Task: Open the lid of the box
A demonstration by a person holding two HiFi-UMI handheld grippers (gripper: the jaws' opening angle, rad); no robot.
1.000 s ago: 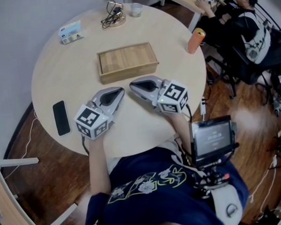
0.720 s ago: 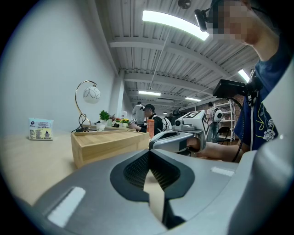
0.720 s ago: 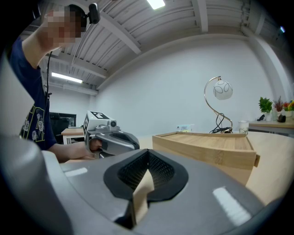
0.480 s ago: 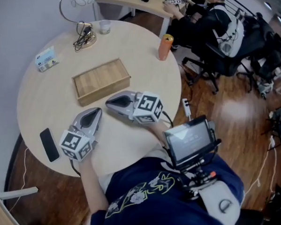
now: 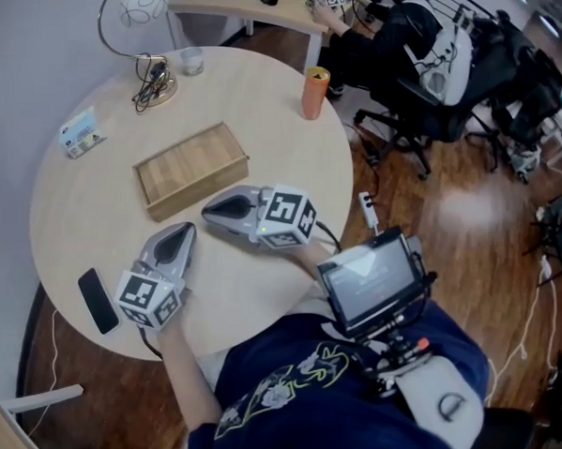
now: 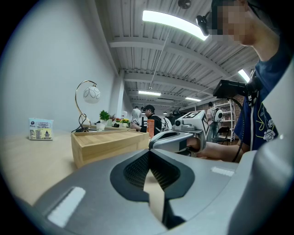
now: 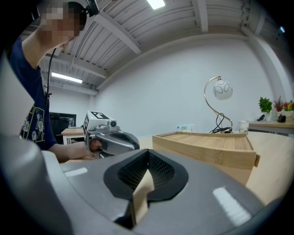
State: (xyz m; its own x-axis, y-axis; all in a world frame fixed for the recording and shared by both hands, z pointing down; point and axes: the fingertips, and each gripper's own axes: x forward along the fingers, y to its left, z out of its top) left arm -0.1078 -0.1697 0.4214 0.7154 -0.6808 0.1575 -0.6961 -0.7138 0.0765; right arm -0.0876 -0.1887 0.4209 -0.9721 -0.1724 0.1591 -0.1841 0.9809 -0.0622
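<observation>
The wooden box [image 5: 192, 167] lies on the round table [image 5: 257, 126] with its lid down. It also shows in the left gripper view, box [image 6: 108, 143], and in the right gripper view, box [image 7: 206, 148]. My left gripper [image 5: 184, 234] rests on the table just in front of the box's near long side, shut and empty. My right gripper [image 5: 211, 211] lies beside it, its tip close to the box's near edge, also shut with nothing held. Each gripper view shows the other one: right gripper [image 6: 181, 137], left gripper [image 7: 110, 137].
A black phone [image 5: 97, 301] lies near the table's left front edge. An orange can [image 5: 314, 92] stands at the far right rim. A lamp base with cables [image 5: 152, 85], a glass [image 5: 192, 60] and a small packet [image 5: 81, 133] sit at the back. A seated person [image 5: 412, 43] is beyond the table.
The head view has swung, so the table and box sit further left in the picture. Both grippers stay shut on the table in front of the box.
</observation>
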